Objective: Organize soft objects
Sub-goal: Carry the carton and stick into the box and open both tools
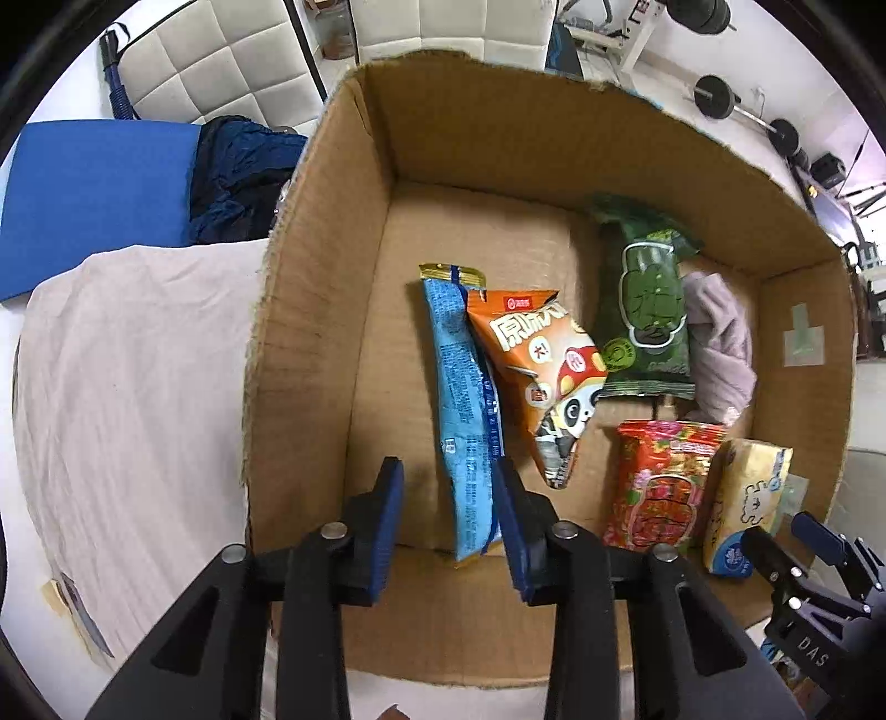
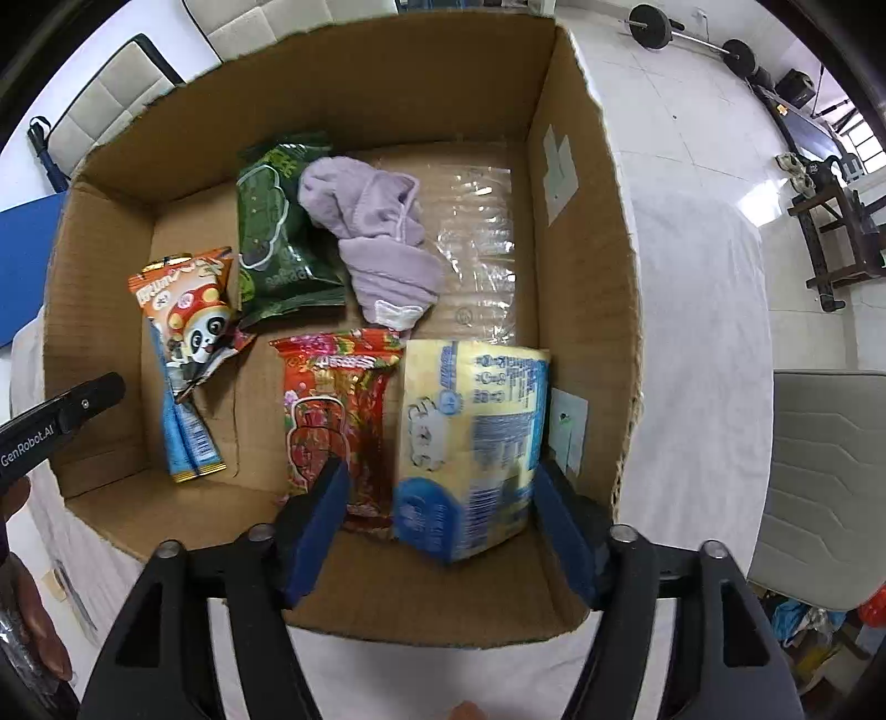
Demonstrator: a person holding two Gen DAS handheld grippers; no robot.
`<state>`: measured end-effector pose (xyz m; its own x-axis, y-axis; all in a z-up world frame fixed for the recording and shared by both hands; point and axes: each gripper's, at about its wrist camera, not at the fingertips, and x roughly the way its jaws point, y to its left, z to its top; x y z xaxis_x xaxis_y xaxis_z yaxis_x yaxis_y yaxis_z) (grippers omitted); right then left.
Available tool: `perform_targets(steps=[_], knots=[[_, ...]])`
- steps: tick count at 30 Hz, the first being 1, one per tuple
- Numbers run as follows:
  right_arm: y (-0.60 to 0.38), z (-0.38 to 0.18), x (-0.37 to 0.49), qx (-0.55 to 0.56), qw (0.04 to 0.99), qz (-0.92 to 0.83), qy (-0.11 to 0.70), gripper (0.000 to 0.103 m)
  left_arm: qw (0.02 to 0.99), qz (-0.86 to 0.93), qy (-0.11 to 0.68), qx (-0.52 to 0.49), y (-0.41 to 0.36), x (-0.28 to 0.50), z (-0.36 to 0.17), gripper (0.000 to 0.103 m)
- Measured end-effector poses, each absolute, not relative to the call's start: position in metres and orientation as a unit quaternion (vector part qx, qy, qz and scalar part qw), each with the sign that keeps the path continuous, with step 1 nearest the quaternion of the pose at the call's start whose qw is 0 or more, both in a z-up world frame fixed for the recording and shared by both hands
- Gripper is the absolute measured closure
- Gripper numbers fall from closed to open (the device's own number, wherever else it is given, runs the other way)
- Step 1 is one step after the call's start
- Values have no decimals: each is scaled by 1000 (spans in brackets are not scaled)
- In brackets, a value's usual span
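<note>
White-draped bedding carries an open cardboard box, with barbells on the tiled floor behind. Inside, a blue snack packet lies lengthwise, its gold end toward the far wall, beside the left wall; an orange panda packet overlaps it. A green packet and a crumpled lilac cloth sit toward the far wall. A red floral packet and a yellow tissue pack lie side by side, long axes front to back, by the near right corner. The left gripper hangs spread above the blue packet's near end. The right gripper is spread wide around the tissue pack, not gripping.
</note>
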<state>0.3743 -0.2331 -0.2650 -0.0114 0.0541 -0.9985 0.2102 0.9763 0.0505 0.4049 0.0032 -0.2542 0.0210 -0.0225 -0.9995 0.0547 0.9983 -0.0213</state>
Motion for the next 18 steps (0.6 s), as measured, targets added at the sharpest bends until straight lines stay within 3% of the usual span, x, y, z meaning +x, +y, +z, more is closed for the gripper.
perform_targets(steps=[4, 6, 8, 10, 12, 18], knots=[[-227, -253, 370, 91, 702, -52, 705, 23, 729, -29, 684, 10, 3, 398, -238, 59], [-226, -248, 368, 92, 706, -51, 700, 13, 737, -29, 675, 8, 0, 392, -228, 35], [-225, -243, 365, 95, 710, -50, 696, 13, 745, -28, 666, 12, -1, 386, -218, 16], [-224, -238, 361, 98, 712, -48, 693, 10, 751, -25, 659, 18, -3, 379, -210, 14], [-224, -233, 357, 101, 718, -48, 687, 0, 758, -23, 652, 19, -3, 373, -204, 8], [-227, -217, 345, 97, 736, -60, 668, 0, 776, -23, 630, 17, -1, 354, -189, 6]])
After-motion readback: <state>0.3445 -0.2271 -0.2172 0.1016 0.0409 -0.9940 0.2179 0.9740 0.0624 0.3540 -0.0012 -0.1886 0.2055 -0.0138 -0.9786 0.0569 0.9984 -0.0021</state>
